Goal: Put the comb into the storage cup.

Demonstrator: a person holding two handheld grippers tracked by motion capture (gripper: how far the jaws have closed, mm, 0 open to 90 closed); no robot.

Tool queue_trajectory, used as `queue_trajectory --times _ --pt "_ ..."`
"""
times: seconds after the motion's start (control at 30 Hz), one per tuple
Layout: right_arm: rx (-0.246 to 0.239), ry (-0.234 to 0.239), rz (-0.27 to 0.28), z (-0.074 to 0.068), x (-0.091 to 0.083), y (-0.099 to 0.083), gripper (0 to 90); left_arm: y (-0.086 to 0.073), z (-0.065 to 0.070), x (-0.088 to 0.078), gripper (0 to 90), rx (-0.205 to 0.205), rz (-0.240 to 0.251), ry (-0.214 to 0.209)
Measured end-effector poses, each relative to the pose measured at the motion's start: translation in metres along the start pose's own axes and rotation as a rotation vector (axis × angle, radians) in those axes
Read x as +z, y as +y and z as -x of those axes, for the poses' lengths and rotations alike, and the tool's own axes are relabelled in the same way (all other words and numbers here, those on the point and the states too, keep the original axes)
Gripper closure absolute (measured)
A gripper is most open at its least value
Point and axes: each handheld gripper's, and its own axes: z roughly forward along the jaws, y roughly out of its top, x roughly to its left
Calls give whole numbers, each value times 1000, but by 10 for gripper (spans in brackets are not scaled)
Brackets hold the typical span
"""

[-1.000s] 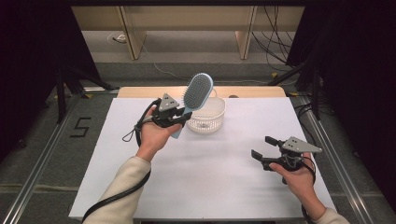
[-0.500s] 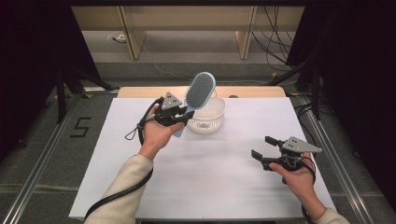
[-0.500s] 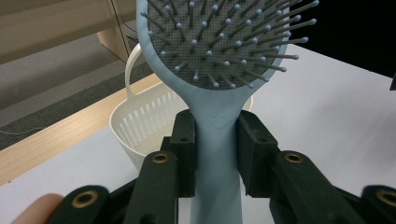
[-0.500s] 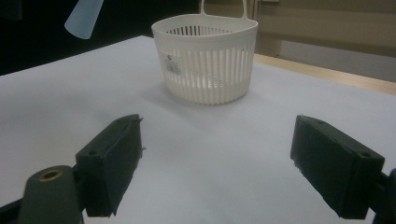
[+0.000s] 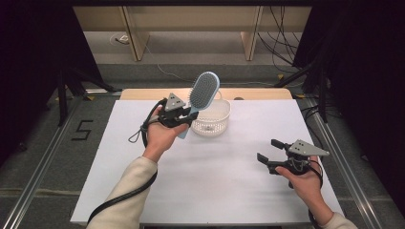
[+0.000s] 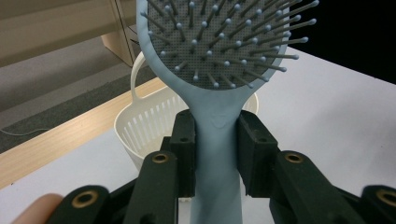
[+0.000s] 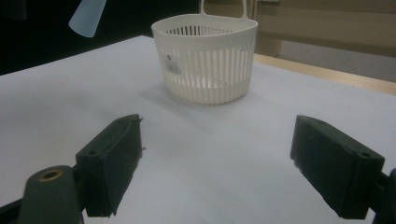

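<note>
Left claw (image 5: 185, 116): clamped on the handle of a light blue hairbrush (image 5: 204, 90). In the left gripper view, the 2 black jaws press against opposite sides of the hairbrush (image 6: 217, 135) handle just below the head. The brush is held in the air, tilted, with the head uppermost and the bristle face toward the left gripper's camera.

Position of the hairbrush: above the near-left rim of the white basket (image 5: 212, 119), its head over the basket's far rim in the high view. Whether the lower end of the handle touches the basket cannot be determined.

Basket: a white slotted plastic basket (image 7: 205, 60) with a loop handle at its far edge. It stands upright on the white tabletop (image 5: 229, 181), toward the far side and near the middle.

Right claw (image 5: 268, 151): jaws wide apart, with nothing between them. It is held just above the tabletop on the near right, well apart from the basket. In the right gripper view, its jaws face the basket.
</note>
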Motion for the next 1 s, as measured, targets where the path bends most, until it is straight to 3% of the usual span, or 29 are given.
queue_trajectory --times 1.0 --pt "-1 -1 0 0 0 0 176 7 -2 4 700 -19 32 26"
